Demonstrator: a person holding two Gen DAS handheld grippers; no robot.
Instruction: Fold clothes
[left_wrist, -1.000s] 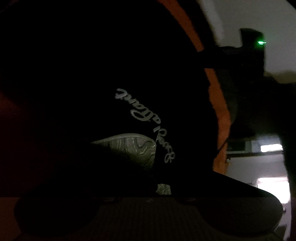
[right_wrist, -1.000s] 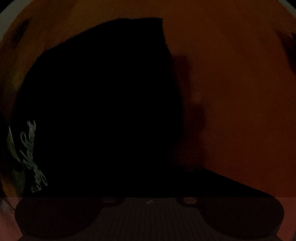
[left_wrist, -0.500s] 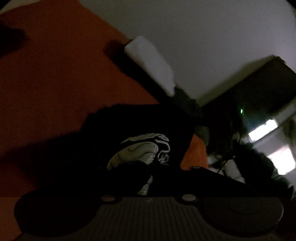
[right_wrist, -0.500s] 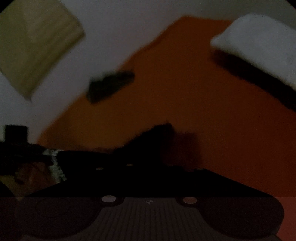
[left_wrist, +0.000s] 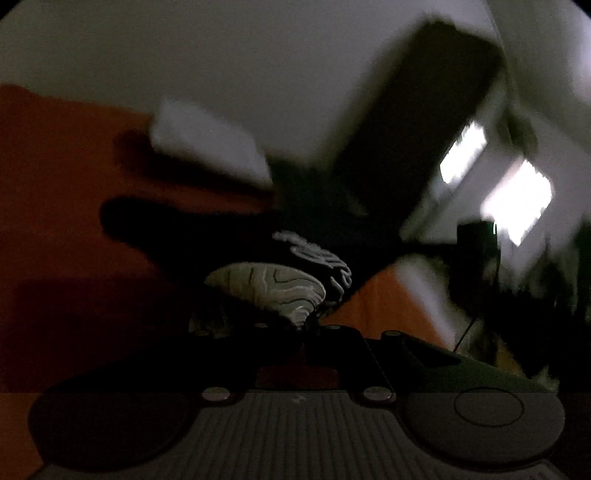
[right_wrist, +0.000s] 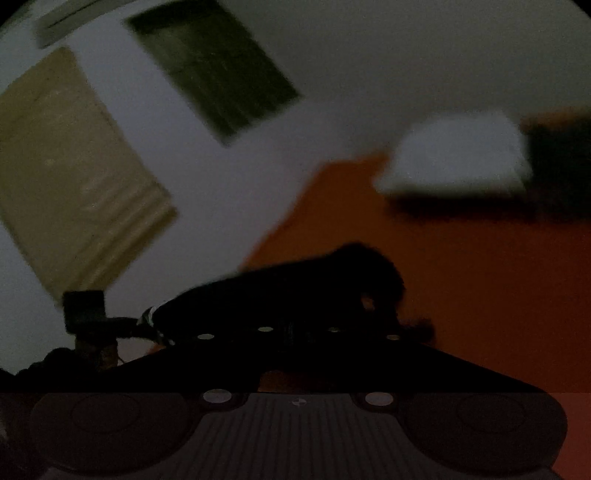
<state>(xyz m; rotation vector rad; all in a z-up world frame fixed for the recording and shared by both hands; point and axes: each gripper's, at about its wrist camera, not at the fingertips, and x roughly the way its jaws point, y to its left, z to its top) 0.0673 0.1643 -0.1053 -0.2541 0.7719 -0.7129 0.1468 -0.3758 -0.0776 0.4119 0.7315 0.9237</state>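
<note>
Left wrist view: our left gripper (left_wrist: 303, 328) pinches the black garment (left_wrist: 229, 236), its pale swirled print bunched; our right gripper (right_wrist: 299, 332) clamps its dark edge over the orange sheet (right_wrist: 480, 295).

Dim room, pale wall (left_wrist: 258, 55), bright windows (left_wrist: 517, 199)

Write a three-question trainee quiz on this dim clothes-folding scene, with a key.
1. True or false: the black garment bears a pale print.
2. What colour is the surface under it?
3. The white folded item lies: A) on the garment, B) apart from it, farther back, C) in a gripper.

Key: 1 true. 2 orange-red. 3 B.
</note>
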